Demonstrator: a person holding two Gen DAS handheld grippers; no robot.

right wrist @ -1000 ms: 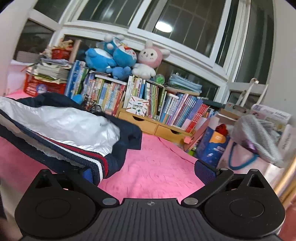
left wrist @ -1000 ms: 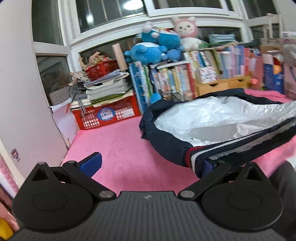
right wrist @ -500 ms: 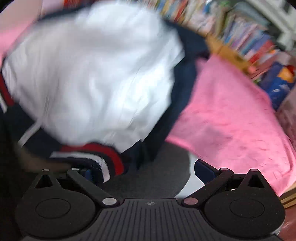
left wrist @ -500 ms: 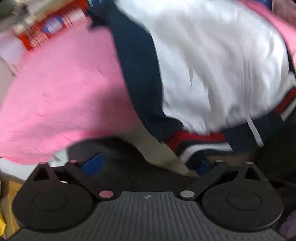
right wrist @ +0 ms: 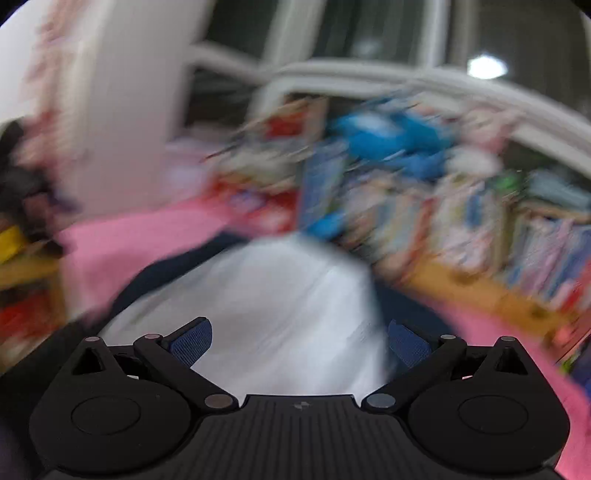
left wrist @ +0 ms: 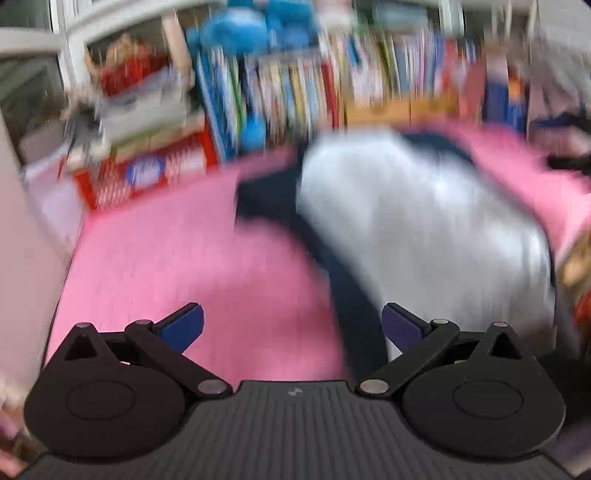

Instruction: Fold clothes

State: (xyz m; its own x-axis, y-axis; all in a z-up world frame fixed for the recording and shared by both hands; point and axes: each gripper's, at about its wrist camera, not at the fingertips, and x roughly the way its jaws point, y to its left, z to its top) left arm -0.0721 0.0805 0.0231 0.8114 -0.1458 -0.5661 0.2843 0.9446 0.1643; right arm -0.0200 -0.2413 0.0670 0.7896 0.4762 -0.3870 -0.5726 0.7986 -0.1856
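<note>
A navy jacket with its silvery white lining up (left wrist: pixel 417 229) lies on the pink blanket (left wrist: pixel 177 258); both views are blurred by motion. My left gripper (left wrist: pixel 291 326) is open over the blanket, at the jacket's near left edge, with nothing between its blue fingertips (left wrist: pixel 183 325). In the right wrist view the jacket (right wrist: pixel 280 314) spreads out just ahead. My right gripper (right wrist: pixel 300 341) is open above the lining, and its blue pads (right wrist: pixel 194 339) hold nothing.
Rows of books (left wrist: pixel 295 92) with blue plush toys (left wrist: pixel 240 33) on top line the back. A red basket (left wrist: pixel 147 170) stands at the left by a white wall (left wrist: pixel 18 221). A wooden drawer unit (right wrist: pixel 491 295) sits under the books at right.
Both grippers have let go of the jacket's striped hem and now stand open. The jacket has dropped flat on the blanket, lining up. Both cameras swung back up toward the bookshelf.
</note>
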